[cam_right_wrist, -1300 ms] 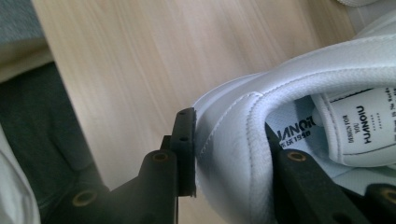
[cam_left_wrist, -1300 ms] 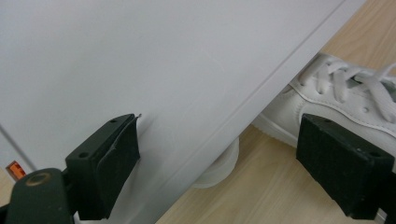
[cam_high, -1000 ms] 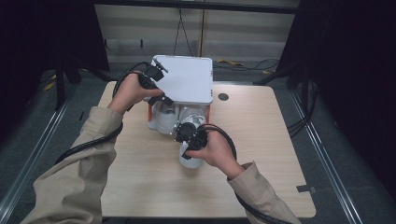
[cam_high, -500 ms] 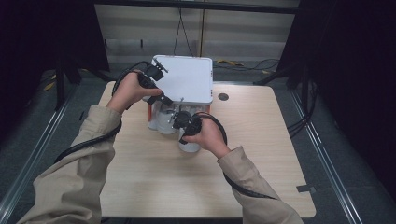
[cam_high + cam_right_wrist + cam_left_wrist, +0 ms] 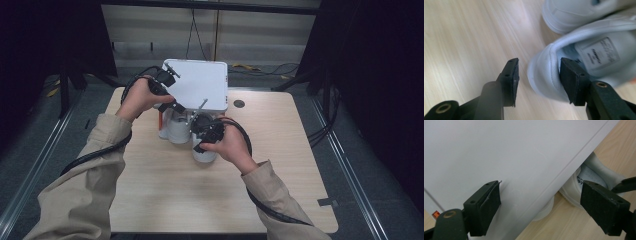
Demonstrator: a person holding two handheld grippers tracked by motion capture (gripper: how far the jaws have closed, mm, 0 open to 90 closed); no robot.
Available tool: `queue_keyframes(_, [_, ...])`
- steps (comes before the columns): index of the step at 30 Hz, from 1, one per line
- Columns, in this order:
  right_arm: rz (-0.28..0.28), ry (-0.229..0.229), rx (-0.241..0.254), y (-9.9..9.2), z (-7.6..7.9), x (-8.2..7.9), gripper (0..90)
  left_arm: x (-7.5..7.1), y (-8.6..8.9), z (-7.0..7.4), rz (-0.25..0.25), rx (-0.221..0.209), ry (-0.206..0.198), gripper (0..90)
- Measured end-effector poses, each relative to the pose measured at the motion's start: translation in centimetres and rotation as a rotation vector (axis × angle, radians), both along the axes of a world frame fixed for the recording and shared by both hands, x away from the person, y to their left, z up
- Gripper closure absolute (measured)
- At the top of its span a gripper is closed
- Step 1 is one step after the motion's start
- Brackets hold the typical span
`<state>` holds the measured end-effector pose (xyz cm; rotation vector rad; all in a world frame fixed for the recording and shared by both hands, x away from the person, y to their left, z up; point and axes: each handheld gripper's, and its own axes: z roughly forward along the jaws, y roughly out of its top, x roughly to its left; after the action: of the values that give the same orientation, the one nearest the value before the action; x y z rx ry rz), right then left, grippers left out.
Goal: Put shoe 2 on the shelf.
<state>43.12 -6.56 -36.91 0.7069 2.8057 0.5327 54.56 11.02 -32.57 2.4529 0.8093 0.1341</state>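
A white box lid (image 5: 200,85) stands raised over the back of the table. My left gripper (image 5: 172,104) is at its front left corner. In the left gripper view the lid (image 5: 499,152) runs between the wide-apart jaws of the left gripper (image 5: 546,207), which is open. Two white shoes lie in front of the box; one shoe (image 5: 177,131) is partly under the lid. My right gripper (image 5: 202,139) straddles the heel of the other shoe (image 5: 204,155). Its jaws have just been opening: in the right gripper view one pad sits inside this shoe (image 5: 599,40) and the outer pad stands clear of the heel.
The wooden table (image 5: 280,165) has bare room at the right and front. A dark round hole (image 5: 239,104) sits near its back edge. A red-orange part of the box (image 5: 161,117) peeks out under the lid. Cables trail from both grippers.
My right hand has pushed the shoe away from the person, up beside the other shoe at the box. Its jaws now stand wider around the heel. The left hand has stayed put.
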Motion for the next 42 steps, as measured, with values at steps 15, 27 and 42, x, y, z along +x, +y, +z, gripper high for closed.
queue_keyframes(15, [0.033,0.144,-0.004,-0.2,-1.4,-2.8,72.8,-0.1,-0.2,-0.1,-0.003,0.010,-0.024,16.1])
queue_keyframes(27, [0.017,0.090,-0.043,-0.3,-3.2,0.1,90.0,0.1,-0.2,-0.3,-0.023,0.000,-0.039,16.2])
queue_keyframes(42, [-0.012,0.064,-0.039,0.0,-3.4,3.6,90.0,0.6,0.1,-0.2,-0.040,-0.012,-0.027,17.4])
